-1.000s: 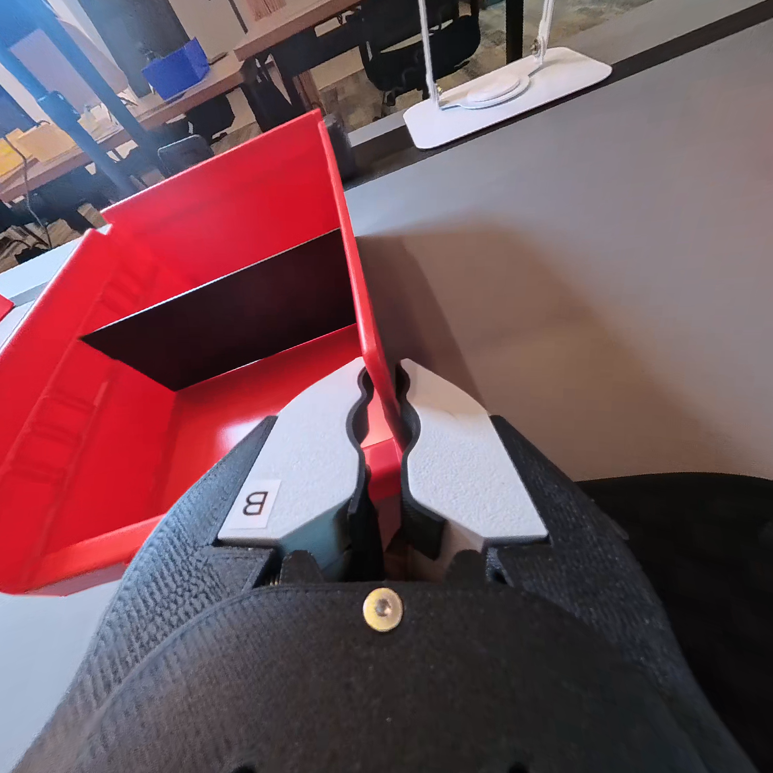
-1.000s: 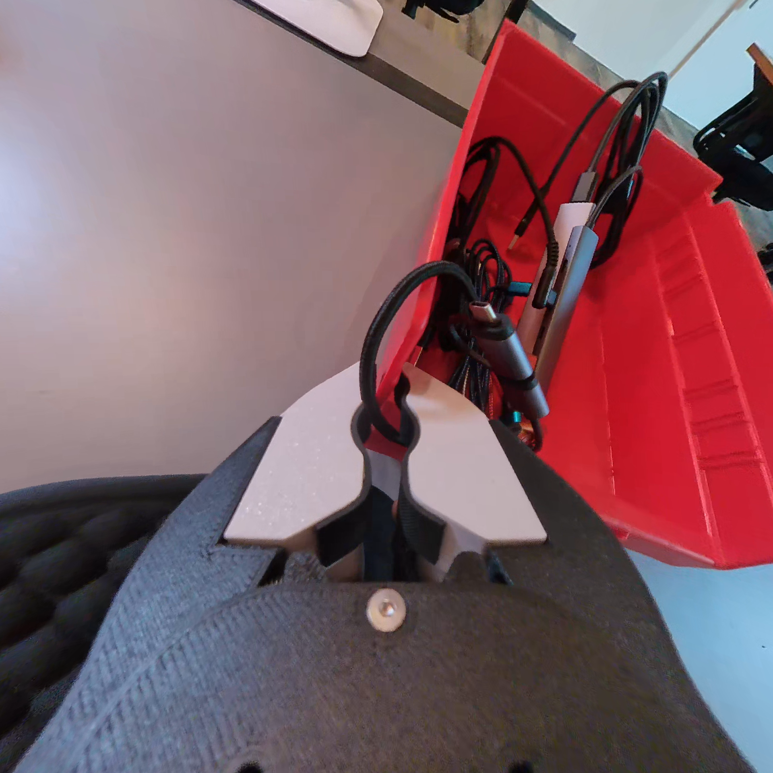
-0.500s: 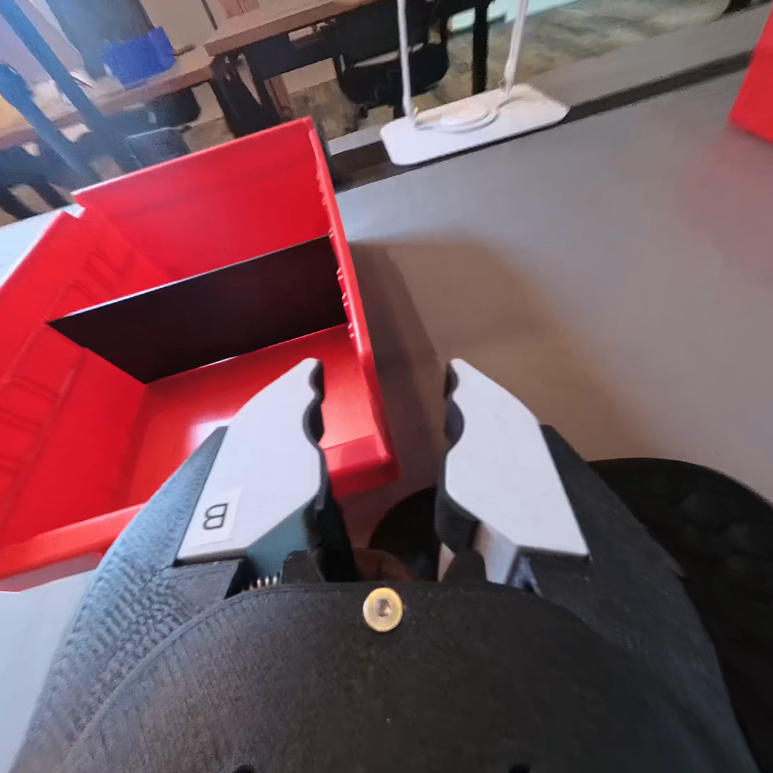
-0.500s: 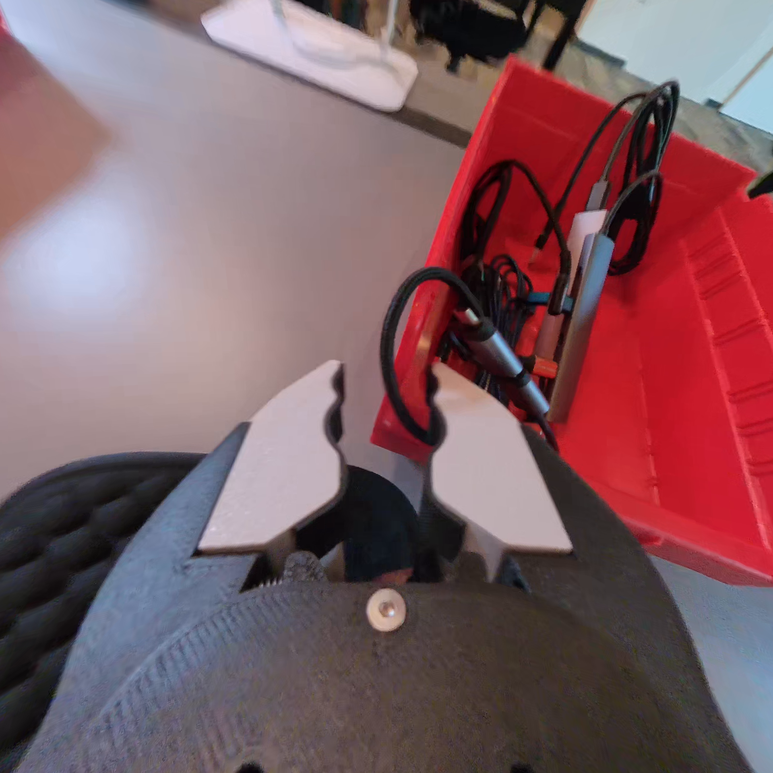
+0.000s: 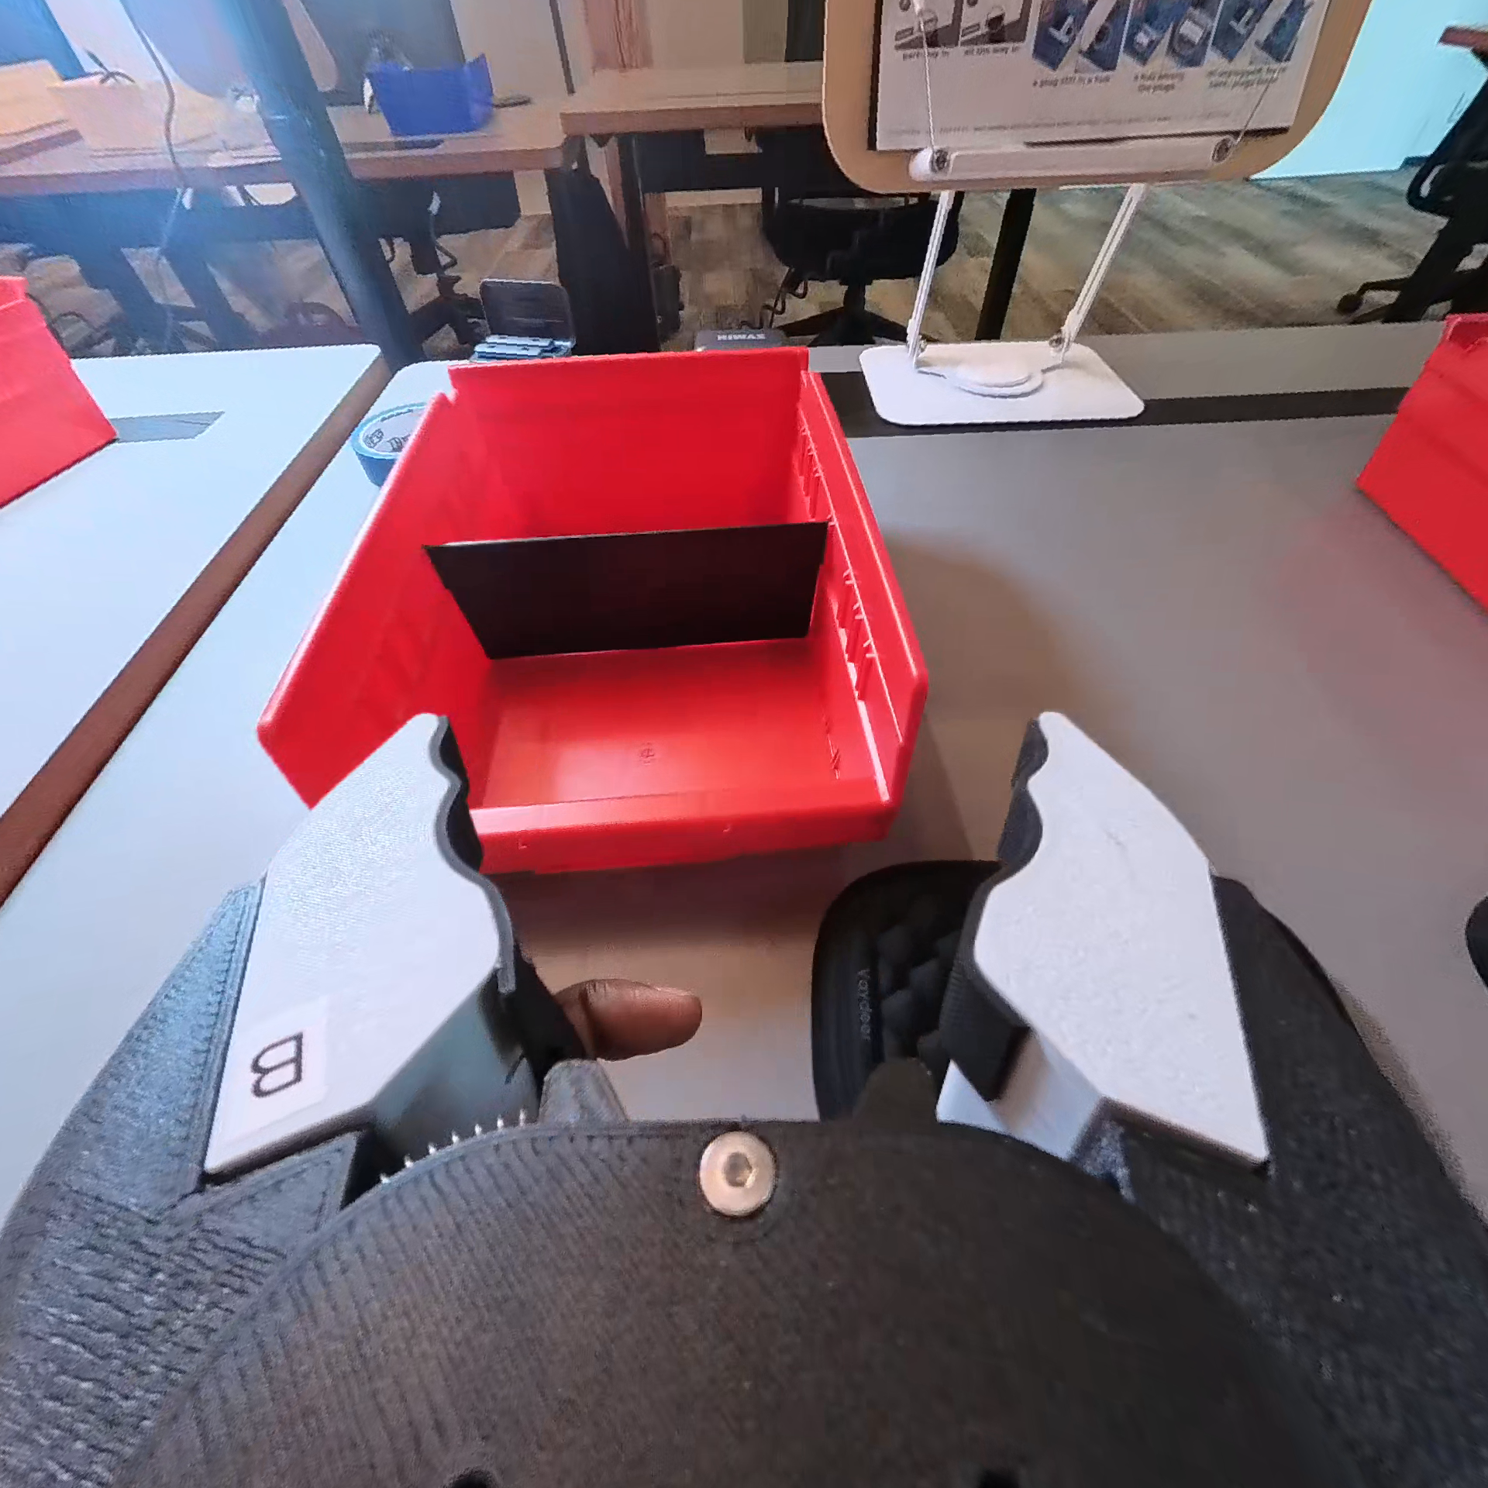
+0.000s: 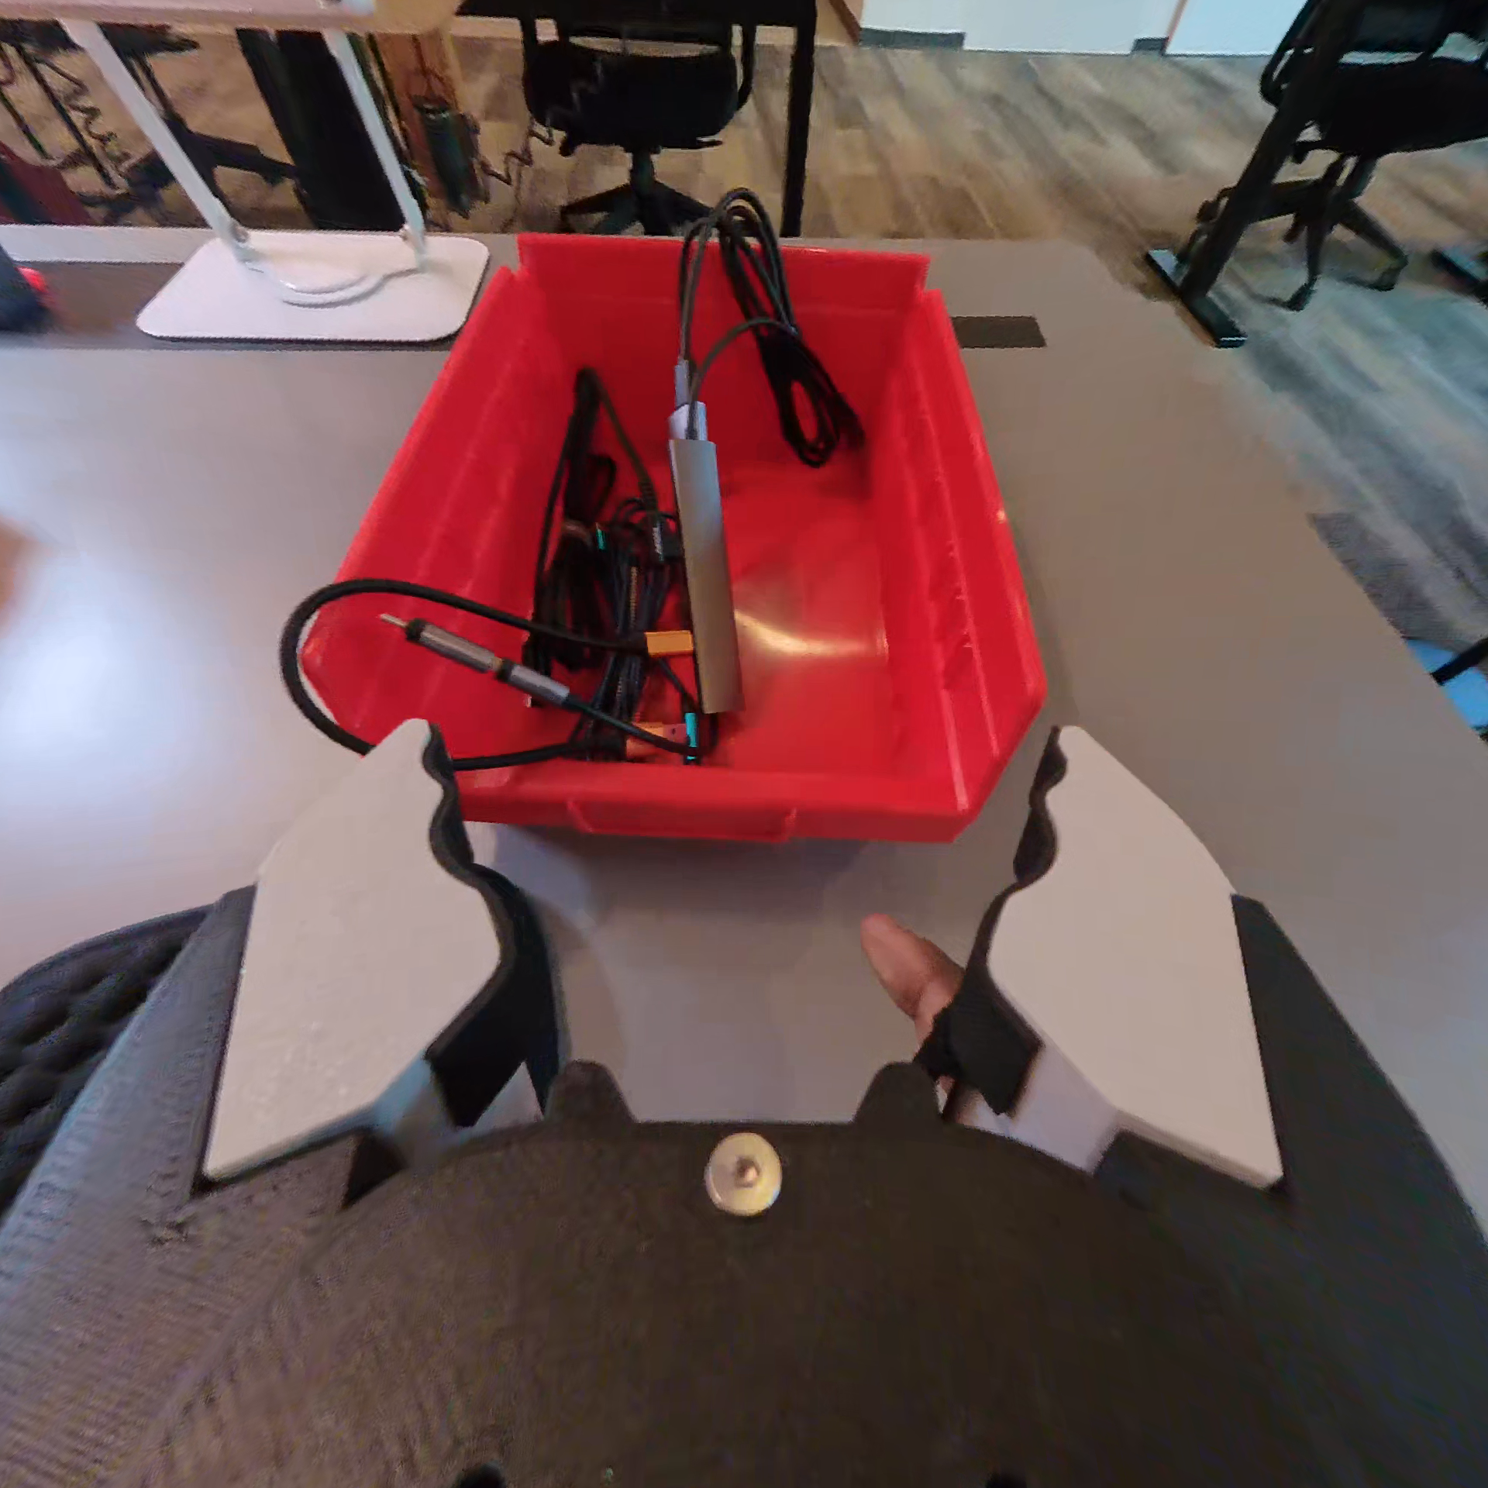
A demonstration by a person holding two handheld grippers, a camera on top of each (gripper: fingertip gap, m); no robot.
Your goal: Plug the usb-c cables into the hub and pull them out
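In the right wrist view a red bin holds a grey hub lying lengthwise and a tangle of black usb-c cables. One black cable loops over the bin's left rim, its grey plug pointing left. My right gripper is wide open and empty, just in front of the bin. In the left wrist view an empty red bin with a black divider stands ahead. My left gripper is wide open and empty, in front of it.
A white stand base with a board sits at the table's far edge; it also shows in the right wrist view. A black pad lies near me. Another red bin shows at right. Blue tape roll sits behind the empty bin.
Both grippers let go of the bin walls they pinched, opened wide and pulled back to face the bins squarely. The looped cable is free of the right gripper.
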